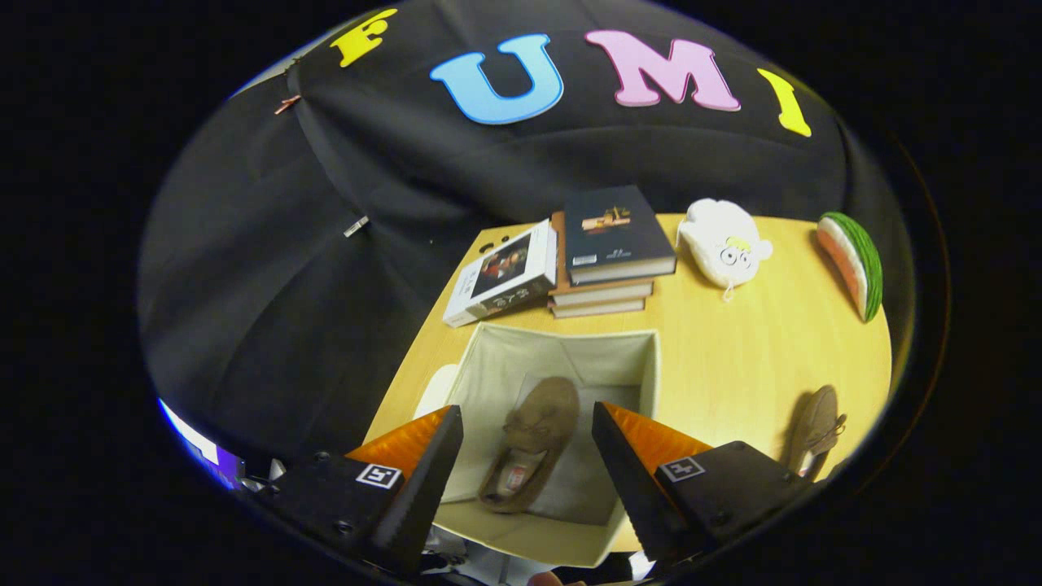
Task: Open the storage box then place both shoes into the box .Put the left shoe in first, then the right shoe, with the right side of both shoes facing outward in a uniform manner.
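A cream fabric storage box [619, 358] stands open on the wooden table, directly below and ahead of my fingers. One brown slip-on shoe [533, 439] lies inside it on the box floor, toe pointing away from me. The second brown shoe [816, 427] rests on the table to the right of the box, beyond my right finger. My gripper [527, 456] hovers above the box, open, with nothing held; the shoe in the box shows through the gap between the fingers.
A stack of books [606, 252] and a leaning white book [505, 277] sit just behind the box. A white plush toy [724, 240] and a watermelon-slice toy [855, 260] lie at the table's far right. Bare wooden table [733, 358] spreads right of the box.
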`<action>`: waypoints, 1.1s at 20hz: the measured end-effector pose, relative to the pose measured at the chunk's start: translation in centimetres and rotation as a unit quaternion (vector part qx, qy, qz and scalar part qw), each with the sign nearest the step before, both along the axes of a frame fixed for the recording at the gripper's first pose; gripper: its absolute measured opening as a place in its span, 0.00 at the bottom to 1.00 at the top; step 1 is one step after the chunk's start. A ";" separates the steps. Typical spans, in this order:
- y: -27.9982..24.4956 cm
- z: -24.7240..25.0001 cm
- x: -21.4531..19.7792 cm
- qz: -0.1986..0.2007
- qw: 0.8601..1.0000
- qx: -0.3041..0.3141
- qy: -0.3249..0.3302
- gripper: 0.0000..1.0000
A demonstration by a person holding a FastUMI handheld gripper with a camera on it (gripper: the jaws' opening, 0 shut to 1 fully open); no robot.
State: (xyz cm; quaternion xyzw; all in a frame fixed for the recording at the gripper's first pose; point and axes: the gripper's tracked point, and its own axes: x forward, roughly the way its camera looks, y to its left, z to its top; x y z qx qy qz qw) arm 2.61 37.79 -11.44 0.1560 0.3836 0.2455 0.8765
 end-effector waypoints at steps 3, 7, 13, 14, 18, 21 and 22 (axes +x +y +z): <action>-4.6 2.2 0.9 -0.018 0.999 -0.007 -0.051 0.98; -12.2 3.0 1.5 -0.045 0.993 -0.042 -0.104 0.98; -23.3 -0.7 -0.2 -0.071 0.985 -0.102 -0.118 0.99; -24.8 -1.8 -0.6 -0.076 0.984 -0.114 -0.115 0.98; -29.3 -7.5 -4.0 -0.093 0.983 -0.145 -0.062 0.99; -32.4 -12.6 -6.3 -0.102 0.978 -0.183 -0.018 0.99; -33.2 -14.3 -6.7 -0.104 0.976 -0.192 -0.004 0.99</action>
